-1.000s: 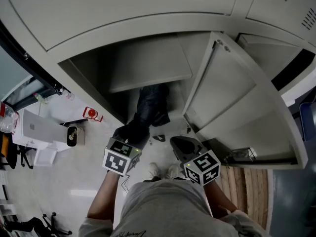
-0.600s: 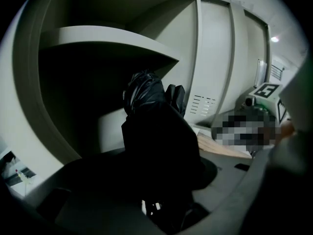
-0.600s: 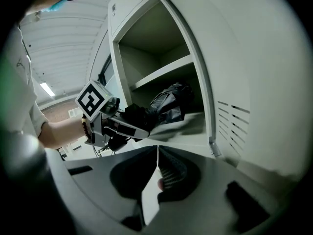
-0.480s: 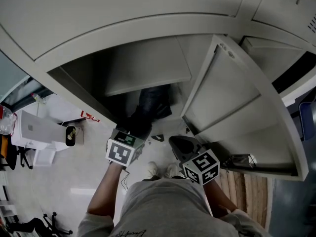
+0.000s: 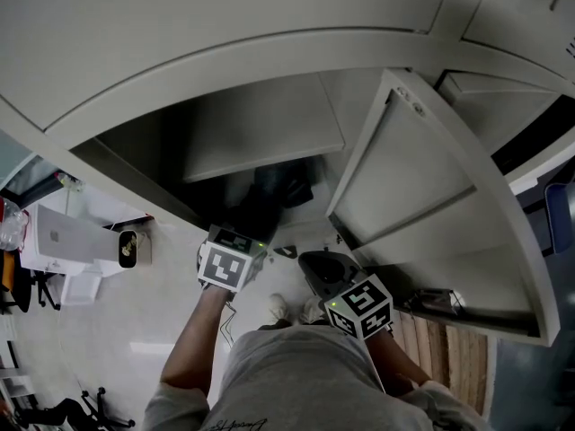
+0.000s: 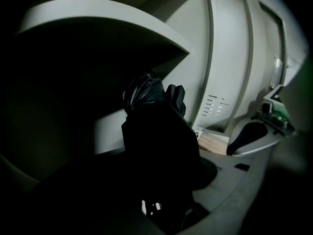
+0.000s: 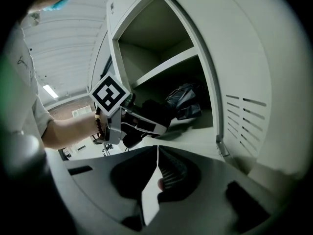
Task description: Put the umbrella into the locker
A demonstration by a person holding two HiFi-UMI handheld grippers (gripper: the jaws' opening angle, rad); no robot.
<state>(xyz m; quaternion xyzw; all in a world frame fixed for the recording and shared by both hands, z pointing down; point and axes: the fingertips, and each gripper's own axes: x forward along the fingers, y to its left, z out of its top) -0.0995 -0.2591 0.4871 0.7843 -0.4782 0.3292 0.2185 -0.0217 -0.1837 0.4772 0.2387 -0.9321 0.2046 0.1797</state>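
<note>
The locker (image 5: 269,52) stands with its door (image 5: 422,196) swung wide open. The left tongs (image 5: 243,241) reach into the part under the shelf (image 5: 260,142) and are clamped on the near end of the black folded umbrella (image 5: 283,187). The umbrella is inside the locker, low down, with its far end pointing toward the back wall. In the left gripper view it is very dark, but the umbrella (image 6: 151,106) fills the middle and its crinkly cloth shows just under the shelf (image 6: 107,28). The right tongs (image 5: 323,268) hang outside the locker, near the open door. In the right gripper view these tongs (image 7: 156,155) are shut together with nothing between them, and they look across at the left tongs (image 7: 146,116) and the umbrella (image 7: 185,102).
</note>
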